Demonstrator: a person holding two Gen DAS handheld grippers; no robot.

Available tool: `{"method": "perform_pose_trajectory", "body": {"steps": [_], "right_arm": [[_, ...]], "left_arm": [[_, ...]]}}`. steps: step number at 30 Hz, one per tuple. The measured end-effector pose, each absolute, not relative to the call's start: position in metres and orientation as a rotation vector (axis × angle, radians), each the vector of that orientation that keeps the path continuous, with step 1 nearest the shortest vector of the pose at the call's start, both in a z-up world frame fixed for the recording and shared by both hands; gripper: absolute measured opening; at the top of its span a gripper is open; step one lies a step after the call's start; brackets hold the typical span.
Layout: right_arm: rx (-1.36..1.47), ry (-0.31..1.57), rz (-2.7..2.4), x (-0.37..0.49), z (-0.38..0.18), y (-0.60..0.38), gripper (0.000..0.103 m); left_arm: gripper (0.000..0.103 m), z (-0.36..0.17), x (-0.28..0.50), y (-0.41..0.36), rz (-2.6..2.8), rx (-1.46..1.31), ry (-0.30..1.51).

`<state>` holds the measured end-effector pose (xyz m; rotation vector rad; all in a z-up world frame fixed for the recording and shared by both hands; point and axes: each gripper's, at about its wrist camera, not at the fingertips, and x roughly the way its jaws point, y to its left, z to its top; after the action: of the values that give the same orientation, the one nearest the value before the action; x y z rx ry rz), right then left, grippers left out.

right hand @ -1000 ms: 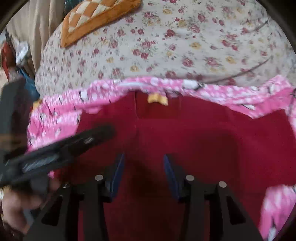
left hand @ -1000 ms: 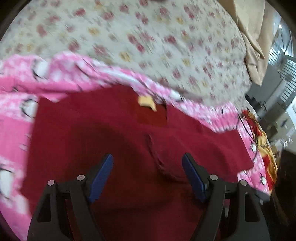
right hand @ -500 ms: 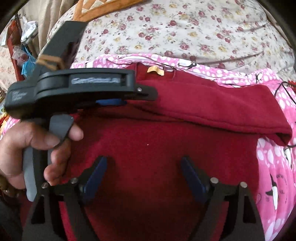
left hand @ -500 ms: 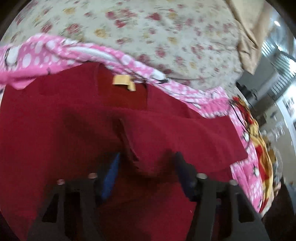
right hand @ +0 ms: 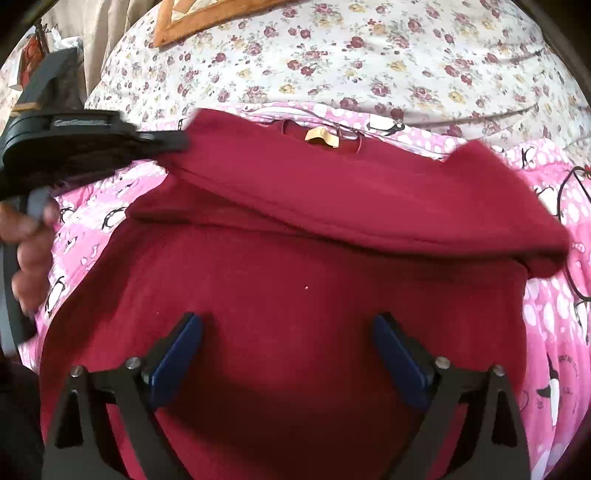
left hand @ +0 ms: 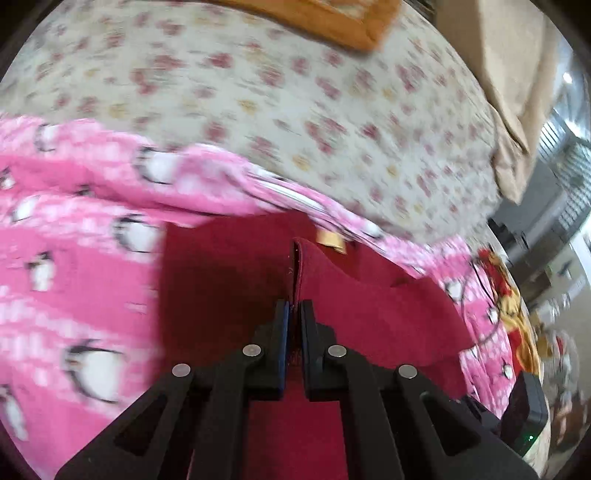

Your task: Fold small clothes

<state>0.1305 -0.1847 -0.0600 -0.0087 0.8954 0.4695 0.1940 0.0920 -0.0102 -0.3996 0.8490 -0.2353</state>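
A dark red garment (right hand: 295,280) with a tan neck label (right hand: 320,136) lies on a pink penguin blanket (right hand: 550,321). My left gripper (left hand: 294,308) is shut on an edge of the red garment (left hand: 369,306) and holds that fold lifted. In the right wrist view the left gripper (right hand: 173,142) pulls the garment's upper left corner out to the left, so a folded band lies across the top. My right gripper (right hand: 288,325) is open and empty, low over the garment's lower middle.
The pink penguin blanket (left hand: 74,288) lies on a floral bedsheet (right hand: 369,55). An orange checked cushion (right hand: 207,18) sits at the far edge of the bed. A beige curtain (left hand: 513,92) hangs at the right, with room clutter beyond.
My left gripper closed on the red garment's edge and pulled it left and up. My right gripper opened wide and stayed over the lower middle.
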Motion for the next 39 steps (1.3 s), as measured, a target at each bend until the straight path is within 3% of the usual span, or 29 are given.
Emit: {"method": "perform_pose_trajectory", "body": {"steps": [8,12,13,14,15,16,18,22,24,25,27,31,33,34,39], "right_arm": [[-0.035,0.901,0.475,0.132,-0.062,-0.18,0.102],[-0.056,0.917,0.482,0.133,-0.061,-0.178,0.101],[-0.057,0.921,0.48,0.134,-0.058,-0.179,0.093],[-0.051,0.915,0.472,0.134,-0.053,-0.182,0.076],[-0.04,0.898,0.473,0.136,-0.046,-0.185,0.068],[-0.023,0.863,0.474,0.141,-0.035,-0.192,0.061],[0.003,0.802,0.438,0.154,-0.02,-0.206,0.061],[0.087,0.833,0.343,0.205,-0.016,-0.248,0.037],[0.1,0.938,0.261,0.226,-0.037,-0.272,0.021],[0.104,0.973,0.244,0.23,-0.045,-0.278,0.008],[0.107,1.003,0.28,0.232,-0.057,-0.29,0.003],[0.101,0.999,0.266,0.236,-0.044,-0.292,0.002],[0.092,0.904,0.214,0.238,-0.022,-0.296,0.015],[0.082,0.857,0.187,0.243,-0.012,-0.297,0.02],[0.148,0.887,0.201,0.284,-0.027,-0.299,0.02]], "left_arm": [[0.0,-0.059,0.206,0.117,-0.09,-0.327,0.958],[0.009,-0.052,0.2,0.115,-0.05,-0.297,0.929],[0.009,-0.043,0.197,0.117,-0.028,-0.29,0.892],[0.011,-0.028,0.19,0.118,0.013,-0.269,0.817],[0.017,-0.018,0.186,0.118,0.04,-0.26,0.758],[0.027,-0.01,0.183,0.117,0.055,-0.258,0.705],[0.034,0.001,0.184,0.106,0.071,-0.226,0.64],[0.034,-0.031,0.221,0.081,-0.007,-0.195,0.8],[0.033,-0.067,0.235,0.079,0.01,-0.225,0.967],[0.033,-0.074,0.232,0.078,0.016,-0.217,0.955],[0.033,-0.068,0.232,0.076,0.02,-0.203,0.947],[0.033,-0.045,0.227,0.08,0.069,-0.198,0.861],[0.033,-0.038,0.233,0.081,0.067,-0.206,0.81],[0.033,-0.039,0.238,0.082,0.076,-0.207,0.816],[0.035,-0.082,0.262,0.101,0.106,-0.329,0.963]]}}
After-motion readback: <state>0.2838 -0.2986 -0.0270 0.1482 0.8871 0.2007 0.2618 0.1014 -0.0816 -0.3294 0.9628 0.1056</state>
